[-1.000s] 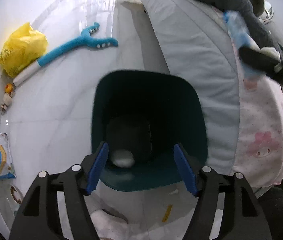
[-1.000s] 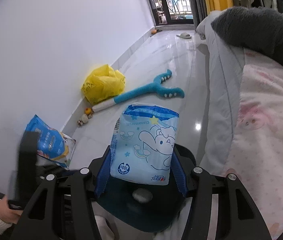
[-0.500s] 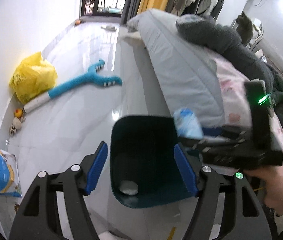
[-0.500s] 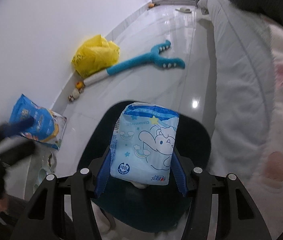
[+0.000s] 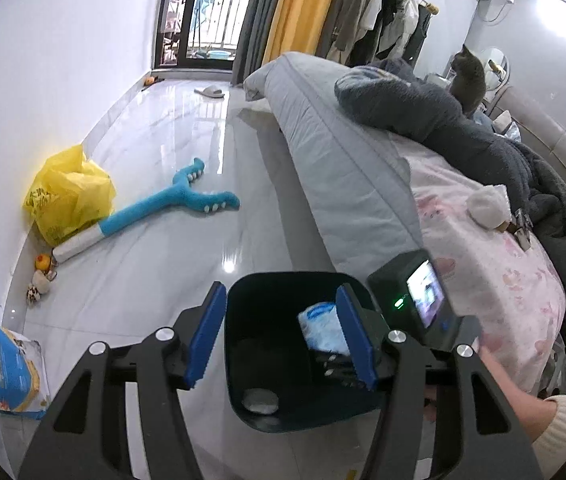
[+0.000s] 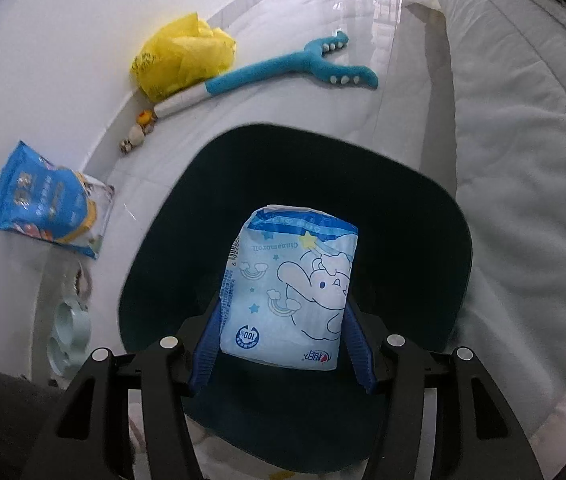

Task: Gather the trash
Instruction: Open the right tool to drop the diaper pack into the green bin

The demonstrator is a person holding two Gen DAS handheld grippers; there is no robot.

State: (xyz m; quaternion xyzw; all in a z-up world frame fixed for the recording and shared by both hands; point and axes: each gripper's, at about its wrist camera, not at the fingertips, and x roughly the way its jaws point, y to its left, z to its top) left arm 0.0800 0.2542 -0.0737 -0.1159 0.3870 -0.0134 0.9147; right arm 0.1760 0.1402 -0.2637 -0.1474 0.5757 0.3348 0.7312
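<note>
Gripping the tissue pack upright over the bin, our right claw hides it; our empty left claw, narrowing, reveals a wad.

The right gripper points steeply downward, its blue pads clamped on a packet. The left gripper tilts down less steeply — its jaws have just been closing, with nothing gripped between them. A hand in a cream sleeve carries the right gripper.

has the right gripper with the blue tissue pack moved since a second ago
Yes. The right gripper, shut on the tissue pack, has come down over the dark bin, which now fills the view around it.
</note>
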